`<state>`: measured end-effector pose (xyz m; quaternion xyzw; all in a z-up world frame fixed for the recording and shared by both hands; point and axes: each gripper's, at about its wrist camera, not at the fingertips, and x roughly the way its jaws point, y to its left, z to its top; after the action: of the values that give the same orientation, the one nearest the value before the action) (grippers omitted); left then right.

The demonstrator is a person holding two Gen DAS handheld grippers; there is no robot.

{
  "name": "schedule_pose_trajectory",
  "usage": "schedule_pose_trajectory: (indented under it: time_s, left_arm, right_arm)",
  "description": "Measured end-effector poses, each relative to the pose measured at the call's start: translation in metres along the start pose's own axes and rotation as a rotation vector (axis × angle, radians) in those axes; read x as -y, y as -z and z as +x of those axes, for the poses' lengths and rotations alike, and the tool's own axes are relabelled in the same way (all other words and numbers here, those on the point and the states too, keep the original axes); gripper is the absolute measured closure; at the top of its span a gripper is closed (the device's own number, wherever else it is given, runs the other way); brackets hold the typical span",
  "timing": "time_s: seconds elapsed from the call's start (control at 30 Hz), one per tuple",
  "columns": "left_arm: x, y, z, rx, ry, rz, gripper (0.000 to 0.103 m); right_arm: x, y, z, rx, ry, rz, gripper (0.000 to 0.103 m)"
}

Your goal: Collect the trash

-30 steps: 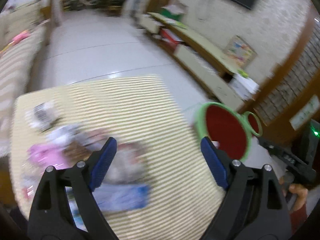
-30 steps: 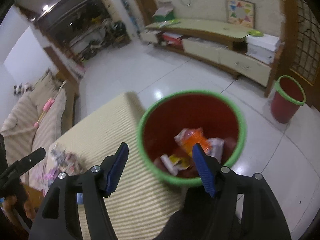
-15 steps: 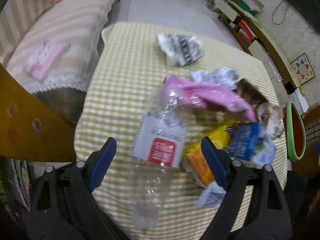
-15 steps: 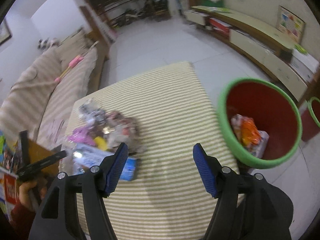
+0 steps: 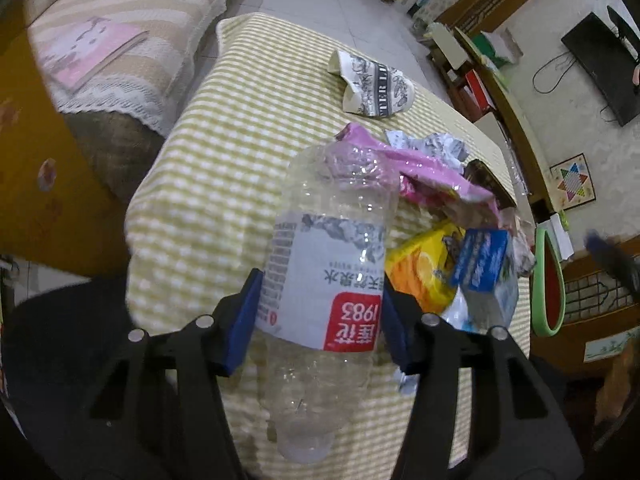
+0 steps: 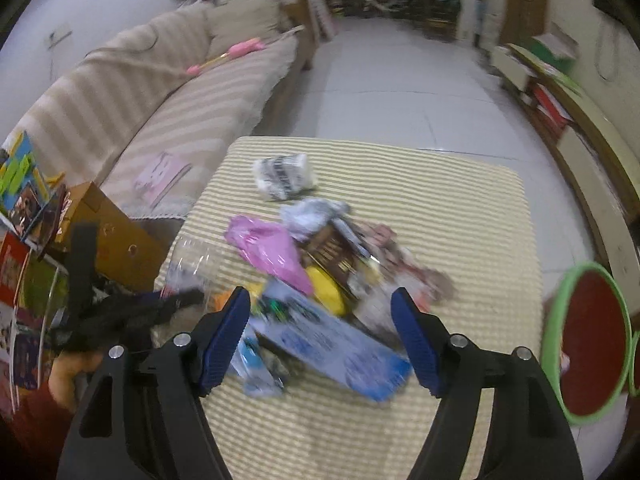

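Label digits on the bottle (image 5: 324,276) show only from the left tool (image 5: 320,320).

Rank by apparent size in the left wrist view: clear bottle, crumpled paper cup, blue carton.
1. Clear bottle, largest by far, though it sits closest to the camera between the pads of the left hand-held gripper.
2. Crumpled paper cup and blue carton: look alike; not ranked.
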<state>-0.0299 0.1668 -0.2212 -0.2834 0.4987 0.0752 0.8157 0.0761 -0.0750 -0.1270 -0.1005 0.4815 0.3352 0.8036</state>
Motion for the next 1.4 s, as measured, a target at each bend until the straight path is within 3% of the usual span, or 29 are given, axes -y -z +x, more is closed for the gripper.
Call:
schedule_pose_trajectory:
  time_s: [0.13, 0.27, 0.43, 0.47, 0.53, 0.7, 1.1, 1.3, 1.4]
  left_arm:
    - [-0.007, 0.015, -0.009, 0.004, -0.002, -0.02, 0.05]
    - [-0.011, 0.019, -0.014, 0.007, 0.012, -0.028, 0.05]
    - [-0.01, 0.02, -0.013, 0.006, 0.018, -0.025, 0.05]
    - [-0.011, 0.02, -0.013, 0.005, 0.019, -0.025, 0.05]
    - [-0.012, 0.02, -0.012, 0.002, 0.022, -0.027, 0.05]
    - [-0.013, 0.02, -0.007, -0.01, 0.023, -0.03, 0.05]
    - [-0.008, 0.02, -0.002, -0.022, 0.002, -0.02, 0.05]
    - [0.001, 0.022, -0.001, -0.027, -0.006, 0.006, 0.051]
    - [0.006, 0.024, -0.001, -0.029, -0.002, 0.015, 0.051]
  right_arm:
    - [-0.019, -0.024, 0.038, -0.073, -0.034, -0.066, 0.041]
    - [-0.037, -0.04, 0.079, -0.165, -0.006, -0.158, 0.048]
    - [-0.037, -0.045, 0.125, -0.303, -0.013, -0.15, 0.048]
    - [-0.036, -0.045, 0.129, -0.312, -0.011, -0.149, 0.051]
    - [-0.035, -0.042, 0.136, -0.329, 0.003, -0.149, 0.068]
    - [-0.033, -0.039, 0.126, -0.295, -0.019, -0.141, 0.079]
    - [-0.023, -0.045, 0.06, -0.107, -0.07, -0.051, 0.08]
    - [-0.014, -0.03, 0.024, -0.031, -0.101, 0.019, 0.08]
    - [-0.009, -0.02, 0.009, 0.007, -0.071, 0.034, 0.08]
